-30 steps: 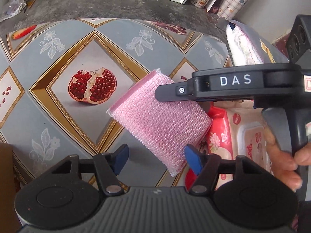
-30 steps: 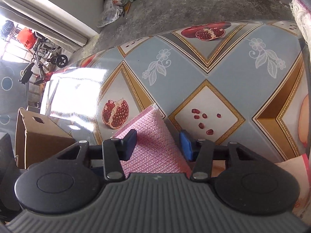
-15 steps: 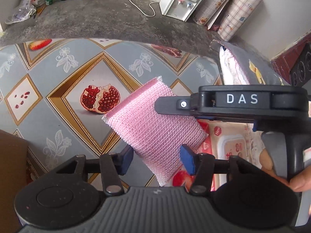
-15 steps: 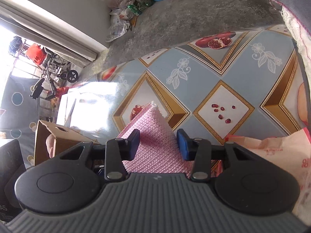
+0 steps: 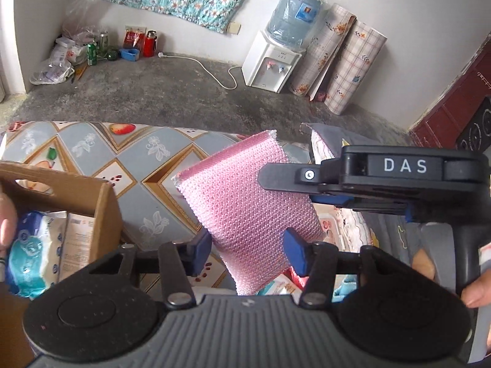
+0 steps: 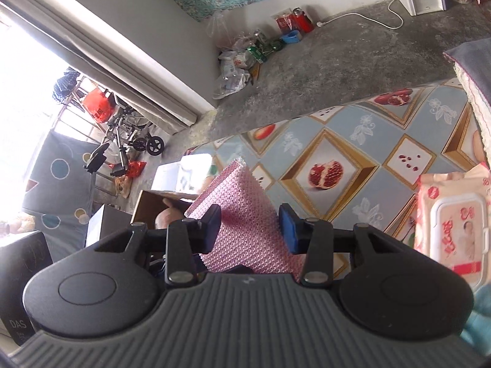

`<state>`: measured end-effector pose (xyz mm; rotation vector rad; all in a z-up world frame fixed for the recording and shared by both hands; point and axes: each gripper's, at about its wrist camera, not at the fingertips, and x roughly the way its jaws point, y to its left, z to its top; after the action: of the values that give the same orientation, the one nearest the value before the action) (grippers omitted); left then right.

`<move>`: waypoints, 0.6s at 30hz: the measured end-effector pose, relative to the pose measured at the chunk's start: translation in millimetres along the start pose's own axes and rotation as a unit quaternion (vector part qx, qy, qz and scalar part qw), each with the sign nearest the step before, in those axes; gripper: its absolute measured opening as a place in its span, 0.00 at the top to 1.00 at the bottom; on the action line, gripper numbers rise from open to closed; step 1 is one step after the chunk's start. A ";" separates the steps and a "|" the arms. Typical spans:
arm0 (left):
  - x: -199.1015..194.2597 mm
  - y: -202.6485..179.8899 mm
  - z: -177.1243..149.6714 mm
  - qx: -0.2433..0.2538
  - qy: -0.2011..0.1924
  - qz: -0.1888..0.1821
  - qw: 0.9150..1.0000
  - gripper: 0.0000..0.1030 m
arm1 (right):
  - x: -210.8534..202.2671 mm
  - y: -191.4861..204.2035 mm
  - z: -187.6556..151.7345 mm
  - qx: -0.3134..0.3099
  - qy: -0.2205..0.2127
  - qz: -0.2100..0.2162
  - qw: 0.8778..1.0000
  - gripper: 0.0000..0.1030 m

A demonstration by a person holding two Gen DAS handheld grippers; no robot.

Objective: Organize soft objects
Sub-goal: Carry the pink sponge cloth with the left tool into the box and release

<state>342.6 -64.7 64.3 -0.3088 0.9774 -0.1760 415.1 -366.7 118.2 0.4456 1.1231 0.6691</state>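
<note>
A pink knitted sponge (image 5: 245,190) hangs in the air above the patterned table (image 5: 147,165). My right gripper (image 5: 276,178) reaches in from the right and is shut on the sponge's upper right side. My left gripper (image 5: 248,250) is shut on its lower end, both blue pads against it. In the right wrist view the sponge (image 6: 242,208) stands upright between the right gripper (image 6: 250,230) and its pads. An open cardboard box (image 5: 92,202) lies lower left with a blue-and-white soft pack (image 5: 27,254) inside. A person's hand (image 5: 6,217) shows at its edge.
A pink wet-wipes pack (image 6: 451,220) lies on the table (image 6: 353,141) at the right. A grey pillow (image 6: 472,70) sits at the table's far right. Beyond the table is a concrete floor with a water dispenser (image 5: 273,58), rolled sheets and bags of clutter.
Both grippers have risen with the pink sponge, so the floor and the cardboard box now show. The left jaws have come in from either side onto the sponge's lower end.
</note>
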 end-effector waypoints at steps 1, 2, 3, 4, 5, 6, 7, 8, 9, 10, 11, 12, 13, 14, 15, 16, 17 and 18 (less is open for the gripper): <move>-12.7 5.6 -5.1 0.002 -0.004 0.002 1.000 0.49 | -1.8 13.8 -8.7 -0.005 -0.001 0.004 1.000 0.61; -25.9 13.0 -11.1 0.003 -0.007 0.005 1.000 0.49 | -2.2 26.4 -17.3 -0.005 0.001 0.008 1.000 0.61; -36.9 20.0 -17.4 0.004 -0.008 0.009 1.000 0.49 | -0.3 37.8 -25.5 -0.005 0.004 0.013 1.000 0.61; -47.3 27.6 -24.2 0.004 -0.009 0.013 1.000 0.49 | 2.4 47.8 -33.3 -0.004 0.007 0.018 1.000 0.61; -56.3 36.3 -30.8 0.004 -0.009 0.017 1.000 0.49 | 6.6 60.2 -43.5 -0.001 0.012 0.024 1.000 0.61; -65.8 46.2 -38.2 0.004 -0.009 0.022 1.000 0.49 | 11.8 71.3 -53.9 0.000 0.017 0.031 0.999 0.61; -75.4 58.1 -47.0 0.005 -0.009 0.028 1.000 0.49 | 18.9 81.9 -64.1 0.001 0.023 0.037 0.999 0.61; -83.7 70.2 -53.7 0.002 -0.006 0.033 0.999 0.49 | 26.8 91.9 -74.0 0.004 0.028 0.043 0.999 0.61; -89.3 79.9 -58.9 0.000 -0.003 0.036 0.999 0.49 | 35.5 101.2 -85.0 0.008 0.035 0.048 0.998 0.61; -96.6 92.6 -65.2 -0.003 0.001 0.042 0.999 0.49 | 44.1 108.8 -94.6 0.011 0.041 0.052 0.998 0.61; -101.2 103.9 -70.9 -0.005 0.005 0.045 0.999 0.49 | 53.4 117.6 -106.0 0.013 0.047 0.055 0.997 0.60; -105.2 118.5 -80.2 -0.007 0.012 0.048 0.999 0.49 | 64.2 127.0 -119.0 0.014 0.053 0.056 0.997 0.60; -107.0 129.4 -86.5 -0.008 0.020 0.050 0.999 0.49 | 72.8 133.1 -129.2 0.014 0.059 0.056 0.997 0.60; -109.2 142.2 -94.9 -0.011 0.028 0.050 0.998 0.49 | 83.8 141.0 -142.8 0.015 0.064 0.055 0.996 0.60; -108.3 153.8 -100.9 -0.013 0.039 0.050 0.998 0.49 | 93.0 146.9 -153.8 0.015 0.069 0.051 0.996 0.60; -106.5 163.6 -105.9 -0.014 0.050 0.049 0.997 0.49 | 102.0 152.0 -164.7 0.014 0.076 0.047 0.996 0.60; -104.1 172.6 -110.3 -0.014 0.061 0.048 0.997 0.49 | 110.0 156.0 -174.3 0.013 0.081 0.041 0.996 0.60; -101.6 183.1 -114.8 -0.015 0.071 0.045 0.996 0.49 | 116.3 159.4 -182.4 0.011 0.085 0.036 0.996 0.59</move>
<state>192.3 116.2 23.1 -0.2819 1.1327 -0.1015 236.2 -171.5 72.3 0.4547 1.2807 0.7690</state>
